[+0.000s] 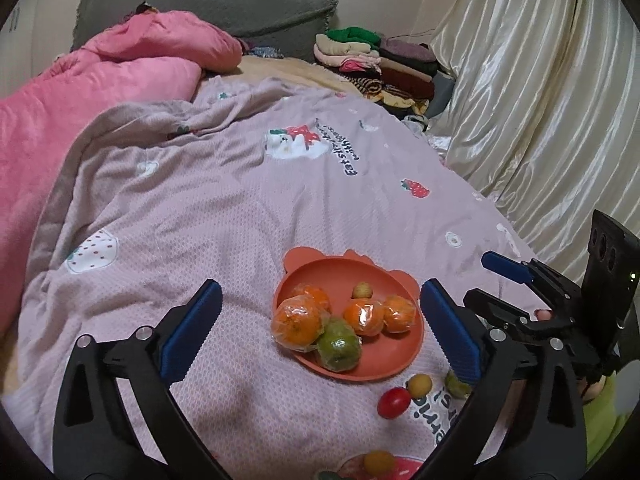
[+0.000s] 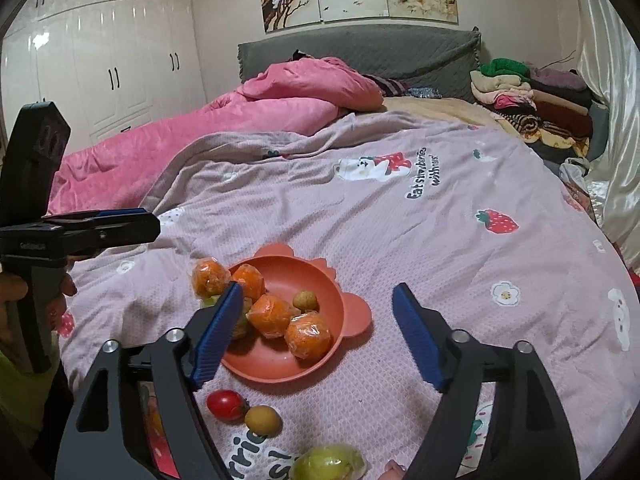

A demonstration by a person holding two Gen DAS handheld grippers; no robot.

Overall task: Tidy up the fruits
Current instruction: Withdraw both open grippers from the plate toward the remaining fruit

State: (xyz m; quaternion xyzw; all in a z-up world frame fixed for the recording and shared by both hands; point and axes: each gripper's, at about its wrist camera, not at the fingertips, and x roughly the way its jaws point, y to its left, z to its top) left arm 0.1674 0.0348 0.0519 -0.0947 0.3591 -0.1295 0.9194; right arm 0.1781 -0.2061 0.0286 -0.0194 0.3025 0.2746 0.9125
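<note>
Orange plate (image 1: 384,364) with ear-shaped tabs on its rim, resting on the lilac bedspread (image 1: 240,200) of a bed. On the plate: four wrapped oranges (image 1: 297,322) in clear film, one wrapped green fruit (image 1: 339,345) at the near rim beside the largest orange, one small tan fruit (image 1: 362,291) toward the far side of the plate.

Off the plate, on the bedspread just beyond its near edge: a red cherry tomato (image 2: 226,405) touching a small yellow-brown fruit (image 2: 263,420); nearer still, a second wrapped green fruit (image 2: 328,462). In the left wrist view, another small yellow fruit (image 1: 379,462) low in the picture, well short of the plate.

Left gripper (image 1: 320,334) spread wide, blue pads standing either side of the plate from above, nothing between them pressed or touched. Right gripper (image 2: 318,336) likewise spread, one pad in front of the plate's left rim, the other clear to the right of the plate, holding nothing.

Beyond the plate, far up the bed: a rumpled pink quilt (image 1: 100,92), a grey headboard (image 2: 360,50), a pile of folded clothes (image 1: 376,64). White wardrobe (image 2: 100,60) left of the headboard, shiny cream curtain (image 1: 540,92) to the right.
</note>
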